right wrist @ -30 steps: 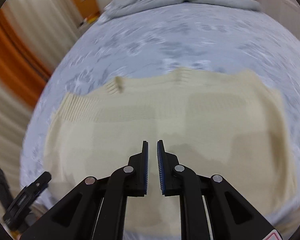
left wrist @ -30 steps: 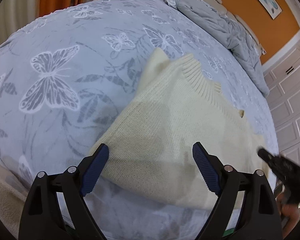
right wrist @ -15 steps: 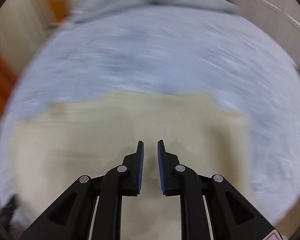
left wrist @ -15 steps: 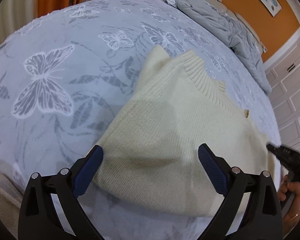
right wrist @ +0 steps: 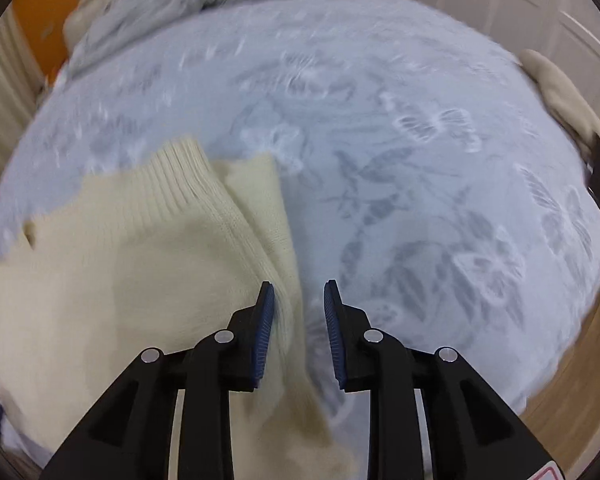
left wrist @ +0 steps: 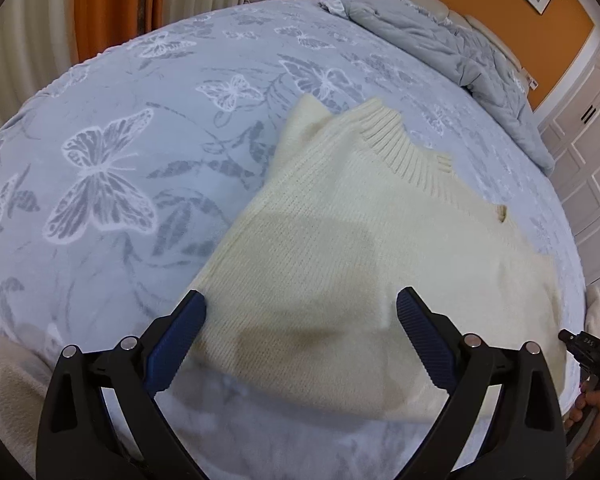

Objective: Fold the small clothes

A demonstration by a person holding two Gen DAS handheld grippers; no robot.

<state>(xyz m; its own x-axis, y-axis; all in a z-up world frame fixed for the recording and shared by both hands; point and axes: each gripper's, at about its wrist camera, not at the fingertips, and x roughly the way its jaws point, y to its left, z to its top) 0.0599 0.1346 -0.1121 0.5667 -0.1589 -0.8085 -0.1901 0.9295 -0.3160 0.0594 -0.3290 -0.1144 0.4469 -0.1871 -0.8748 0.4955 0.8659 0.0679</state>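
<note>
A cream knitted sweater [left wrist: 332,248] lies flat on the bed, ribbed collar at the far side. My left gripper [left wrist: 300,320] is wide open and empty, hovering over the sweater's near corner. In the right wrist view the sweater [right wrist: 120,280] fills the lower left, its side edge running down between my fingers. My right gripper [right wrist: 299,304] is partly open and empty over that edge. The right gripper also shows at the right edge of the left wrist view [left wrist: 588,348], held by a hand.
The bed has a pale blue butterfly-print cover [left wrist: 140,152]. A grey quilt [left wrist: 440,40] is bunched at the headboard. White cabinet doors [left wrist: 588,152] stand to the right. A beige cloth [right wrist: 560,92] lies at the bed's far right edge.
My right gripper has swung right from the sweater's middle to its side edge and opened from shut. My left gripper has shifted slightly and stays open.
</note>
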